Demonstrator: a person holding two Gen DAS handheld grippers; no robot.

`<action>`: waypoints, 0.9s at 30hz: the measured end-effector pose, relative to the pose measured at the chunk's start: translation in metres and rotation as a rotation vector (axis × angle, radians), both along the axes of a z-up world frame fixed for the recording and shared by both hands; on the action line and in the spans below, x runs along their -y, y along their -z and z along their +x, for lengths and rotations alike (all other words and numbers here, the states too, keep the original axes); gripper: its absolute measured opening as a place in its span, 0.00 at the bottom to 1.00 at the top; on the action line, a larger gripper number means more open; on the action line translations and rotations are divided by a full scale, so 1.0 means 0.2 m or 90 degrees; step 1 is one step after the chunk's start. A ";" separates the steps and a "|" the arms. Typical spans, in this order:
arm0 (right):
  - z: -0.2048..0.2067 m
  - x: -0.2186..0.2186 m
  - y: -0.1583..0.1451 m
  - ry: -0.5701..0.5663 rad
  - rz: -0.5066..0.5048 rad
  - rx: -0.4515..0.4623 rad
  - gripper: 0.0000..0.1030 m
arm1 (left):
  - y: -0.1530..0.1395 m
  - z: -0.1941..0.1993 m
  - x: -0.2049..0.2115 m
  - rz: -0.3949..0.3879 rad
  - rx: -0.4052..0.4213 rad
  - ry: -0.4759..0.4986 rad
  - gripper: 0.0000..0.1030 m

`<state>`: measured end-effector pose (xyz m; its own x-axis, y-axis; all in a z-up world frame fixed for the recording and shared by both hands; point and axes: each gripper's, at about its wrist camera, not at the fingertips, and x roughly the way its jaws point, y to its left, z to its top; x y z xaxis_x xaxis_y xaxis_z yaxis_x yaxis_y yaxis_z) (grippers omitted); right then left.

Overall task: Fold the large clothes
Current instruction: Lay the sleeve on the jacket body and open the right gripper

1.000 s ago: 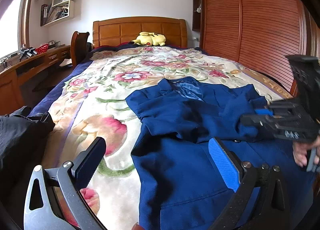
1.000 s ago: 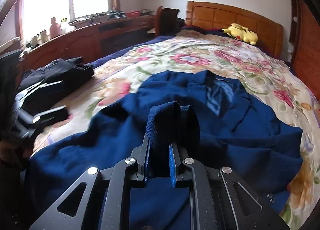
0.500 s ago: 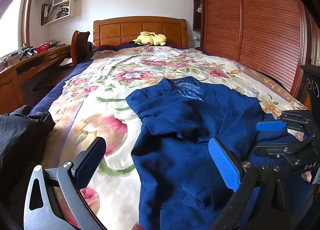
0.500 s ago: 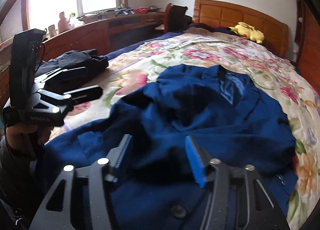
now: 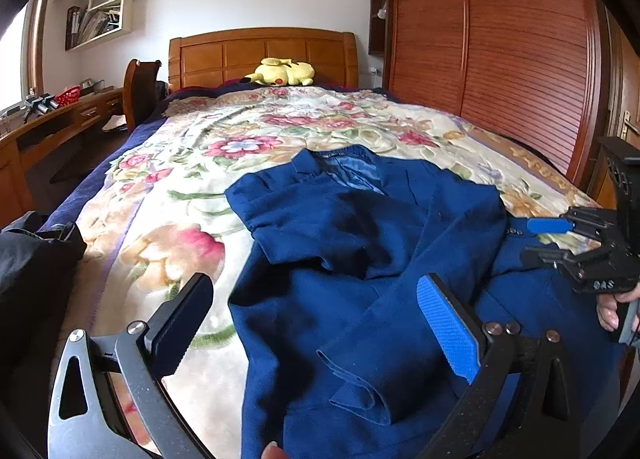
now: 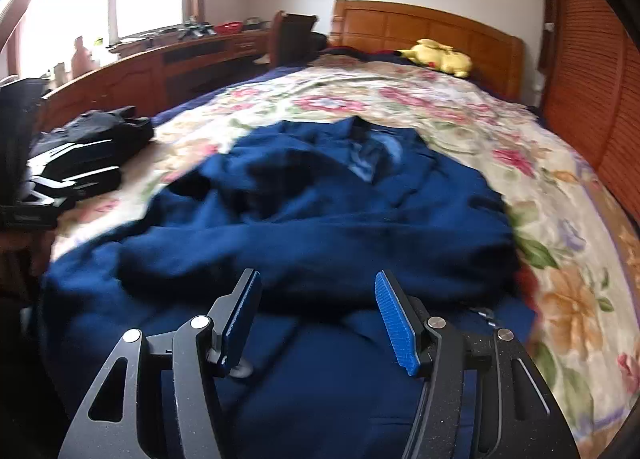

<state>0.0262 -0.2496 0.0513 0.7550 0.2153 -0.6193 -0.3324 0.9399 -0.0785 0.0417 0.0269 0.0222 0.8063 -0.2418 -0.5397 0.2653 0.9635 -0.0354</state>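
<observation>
A dark blue jacket (image 5: 360, 243) lies on the floral bedspread (image 5: 168, 219), collar toward the headboard, with a sleeve folded across its front (image 6: 320, 243). My left gripper (image 5: 316, 295) hovers open over the jacket's near left edge, nothing between its fingers. From the right wrist, the left gripper (image 6: 114, 158) shows at the far left, beside the bed. My right gripper (image 6: 318, 283) stands open above the jacket's lower part, its blue pads clear of the cloth. In the left wrist view the right gripper (image 5: 536, 241) sits at the jacket's right edge, held by a hand (image 5: 612, 307).
A heap of black clothing (image 5: 32, 259) lies at the bed's left edge. A yellow plush toy (image 5: 280, 73) rests by the wooden headboard (image 5: 260, 51). A slatted wardrobe (image 5: 500, 39) runs along the right, a desk (image 5: 52, 119) and chair along the left.
My right gripper let go of the blue fabric it pinched, opened, and drew back to the right. The released sleeve now lies across the jacket. The left gripper stayed put.
</observation>
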 end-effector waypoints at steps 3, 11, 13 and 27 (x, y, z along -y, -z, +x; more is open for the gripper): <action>0.02 0.05 0.07 0.032 -0.013 -0.017 0.60 | 0.03 0.01 0.01 0.003 -0.026 0.009 0.97; 0.03 0.15 0.15 0.075 -0.015 -0.047 0.60 | 0.13 0.02 0.06 0.011 -0.107 0.034 0.74; 0.01 0.18 0.15 0.076 -0.010 -0.046 0.60 | 0.17 0.02 0.08 0.023 -0.122 0.034 0.68; 0.02 0.18 0.25 0.072 -0.011 -0.041 0.60 | 0.32 0.08 0.12 0.055 -0.197 0.017 0.64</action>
<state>0.0304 -0.2865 0.0015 0.7321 0.1198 -0.6706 -0.2296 0.9702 -0.0775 0.0579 0.0027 -0.0411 0.5951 -0.2042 -0.7773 0.2805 0.9591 -0.0372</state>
